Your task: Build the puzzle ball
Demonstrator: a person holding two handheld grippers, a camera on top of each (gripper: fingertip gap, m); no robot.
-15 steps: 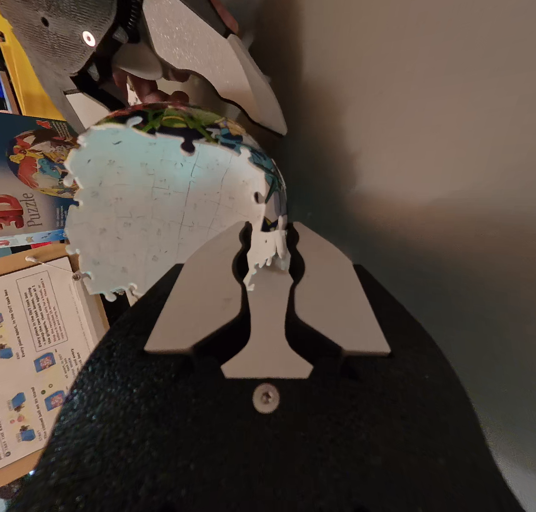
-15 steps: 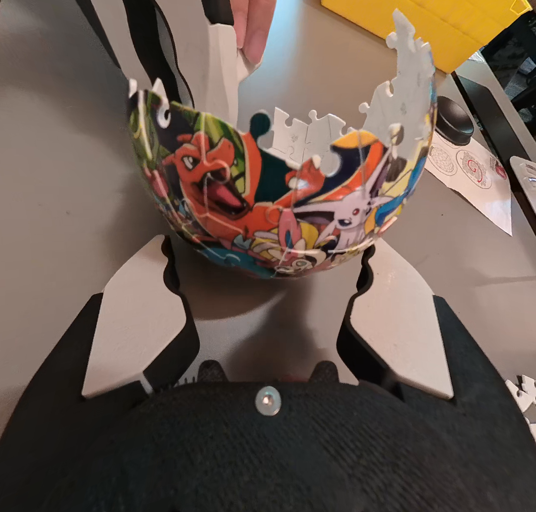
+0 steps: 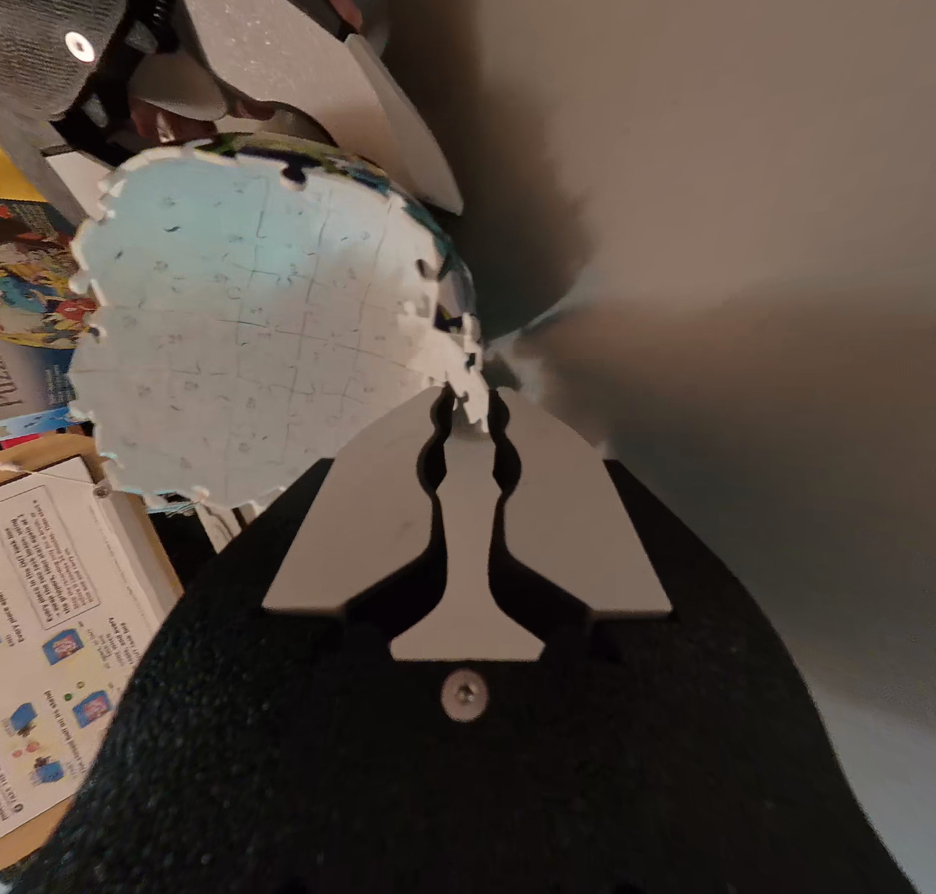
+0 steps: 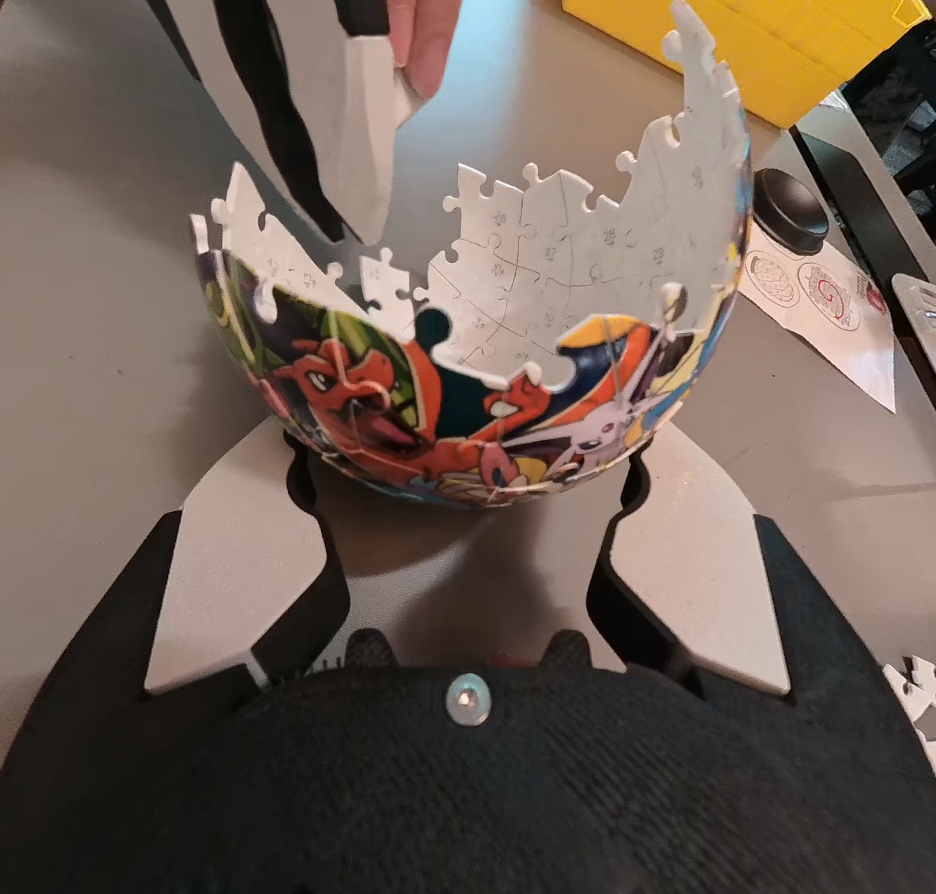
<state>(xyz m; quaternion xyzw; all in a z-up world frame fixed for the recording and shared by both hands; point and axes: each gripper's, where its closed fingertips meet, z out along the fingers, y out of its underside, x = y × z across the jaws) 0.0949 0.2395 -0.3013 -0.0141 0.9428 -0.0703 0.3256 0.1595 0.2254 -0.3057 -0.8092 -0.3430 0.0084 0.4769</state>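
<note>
puzzle ball (image 4: 471, 358): half-built shell, open side up, standing on the grey tabletop (image 4: 101, 312); printed outside, white inside, rim jagged with tabs and blanks; tallest run of pieces on the side toward the yellow bin (image 4: 734, 24).
left gripper (image 3: 468, 404): fingers drawn close together, clamped on the white toothed rim of the shell; in the right wrist view it (image 4: 354, 231) comes down onto the far rim, a person's finger (image 4: 425, 24) beside it.
right gripper (image 4: 468, 459): fingers spread wide apart, tips at either side of the ball's lower curve; contact cannot be told.
open room: bare tabletop to the shell's left and in front of it, between the right gripper's fingers.
crowded side: yellow bin at the far edge, a black round knob (image 4: 790, 211) and a printed paper sheet (image 4: 830, 322) near the right edge, loose white pieces (image 4: 911, 692) at the near right.
left wrist view extras: instruction sheet (image 3: 55, 606) and puzzle box (image 3: 35, 287) beyond the shell.
</note>
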